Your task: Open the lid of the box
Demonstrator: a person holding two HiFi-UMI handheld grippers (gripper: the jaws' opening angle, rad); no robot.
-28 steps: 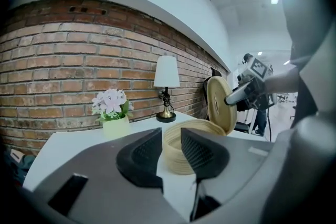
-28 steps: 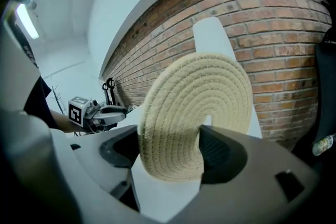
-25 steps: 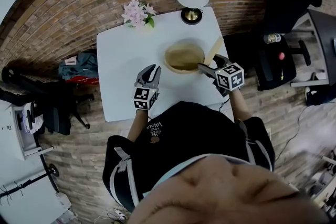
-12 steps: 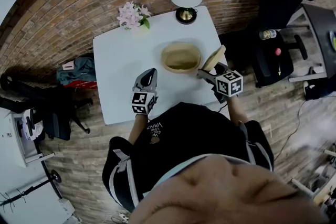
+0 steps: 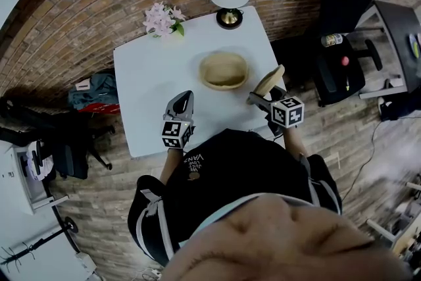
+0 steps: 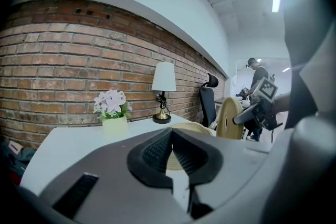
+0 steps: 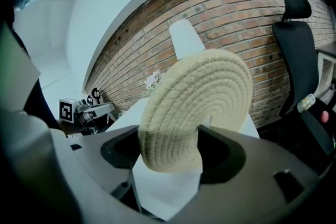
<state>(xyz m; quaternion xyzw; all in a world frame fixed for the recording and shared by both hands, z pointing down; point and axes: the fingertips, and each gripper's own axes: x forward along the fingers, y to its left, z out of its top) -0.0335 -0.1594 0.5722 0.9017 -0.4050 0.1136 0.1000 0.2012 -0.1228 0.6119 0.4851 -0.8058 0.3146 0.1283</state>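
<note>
One coiled-rope lid point(image 5: 270, 80) stands on edge, lifted clear of the open box point(image 5: 224, 70) and at about four o'clock from it, over the side of the desk point(image 5: 158, 76). Its lower rim is pinched between the jaws of the right tongs point(image 5: 258, 99). It looks light, rough enough not to slip and slightly floppy, so a firm bite well in from the rim should suit it. The left tongs point(image 5: 185, 97), at about eight o'clock from the box, are fully closed on nothing.
</note>
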